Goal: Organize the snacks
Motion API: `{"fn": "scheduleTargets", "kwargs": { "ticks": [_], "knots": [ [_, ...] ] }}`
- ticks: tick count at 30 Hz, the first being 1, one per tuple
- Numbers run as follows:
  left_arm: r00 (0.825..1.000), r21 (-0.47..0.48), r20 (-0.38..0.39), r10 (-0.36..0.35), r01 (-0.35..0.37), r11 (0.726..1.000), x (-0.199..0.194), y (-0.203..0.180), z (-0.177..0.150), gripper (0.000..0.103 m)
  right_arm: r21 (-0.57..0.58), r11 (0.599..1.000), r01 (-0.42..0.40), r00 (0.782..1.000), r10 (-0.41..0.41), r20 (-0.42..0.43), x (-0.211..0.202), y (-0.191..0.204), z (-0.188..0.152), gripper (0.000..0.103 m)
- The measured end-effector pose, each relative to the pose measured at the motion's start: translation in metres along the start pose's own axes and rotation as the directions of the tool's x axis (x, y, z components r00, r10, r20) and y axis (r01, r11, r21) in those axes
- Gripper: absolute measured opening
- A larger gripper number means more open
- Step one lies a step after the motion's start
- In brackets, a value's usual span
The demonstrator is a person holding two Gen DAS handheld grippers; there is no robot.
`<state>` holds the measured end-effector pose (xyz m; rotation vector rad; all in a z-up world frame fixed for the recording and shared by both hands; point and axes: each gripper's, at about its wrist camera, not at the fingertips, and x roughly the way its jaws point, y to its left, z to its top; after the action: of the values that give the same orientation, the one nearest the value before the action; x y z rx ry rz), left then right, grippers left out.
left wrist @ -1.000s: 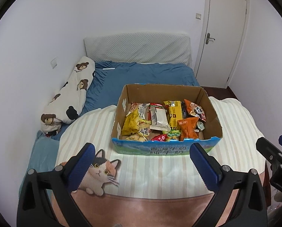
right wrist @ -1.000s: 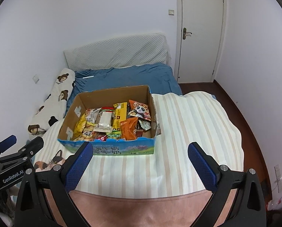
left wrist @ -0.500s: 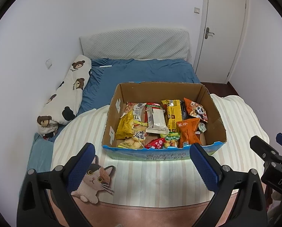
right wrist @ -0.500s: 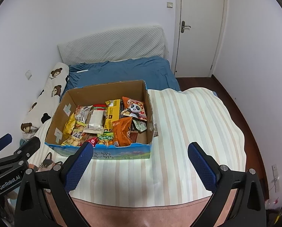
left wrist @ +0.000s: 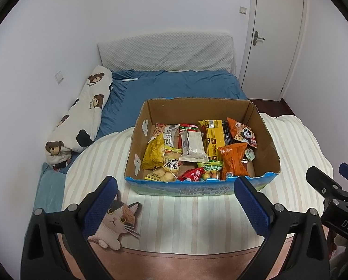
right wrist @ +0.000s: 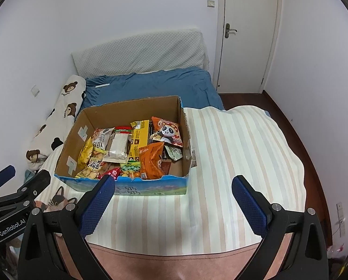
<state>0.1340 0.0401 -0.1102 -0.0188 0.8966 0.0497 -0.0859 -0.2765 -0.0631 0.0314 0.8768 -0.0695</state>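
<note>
Two sets of tongs, my left tongs [left wrist: 174, 200] and my right tongs [right wrist: 172, 199], hang spread wide and empty above the striped blanket [right wrist: 232, 163] on the bed. Just ahead, an open cardboard box [left wrist: 197, 109] rests on that blanket, crammed with snack packets: an orange packet [left wrist: 233, 161], a panda-print packet [right wrist: 168, 131], a white wafer packet [left wrist: 193, 145].
</note>
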Motion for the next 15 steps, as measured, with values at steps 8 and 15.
{"fn": "scheduleTargets", "kwargs": {
  "ticks": [8, 15],
  "knots": [
    [1.000, 0.005, 0.003, 0.017, -0.017, 1.000, -0.001, 0.000, -0.004, 0.103, 0.001, 1.000, 0.001, 1.000, -0.001, 0.011, -0.005, 0.000, -0.001, 0.102],
    [1.000, 0.001, 0.019, 0.017, -0.017, 1.000, -0.007, 0.001, -0.001, 0.103, 0.001, 1.000, -0.001, 1.000, 0.001, 0.015, -0.011, 0.001, 0.001, 0.102]
  ]
}}
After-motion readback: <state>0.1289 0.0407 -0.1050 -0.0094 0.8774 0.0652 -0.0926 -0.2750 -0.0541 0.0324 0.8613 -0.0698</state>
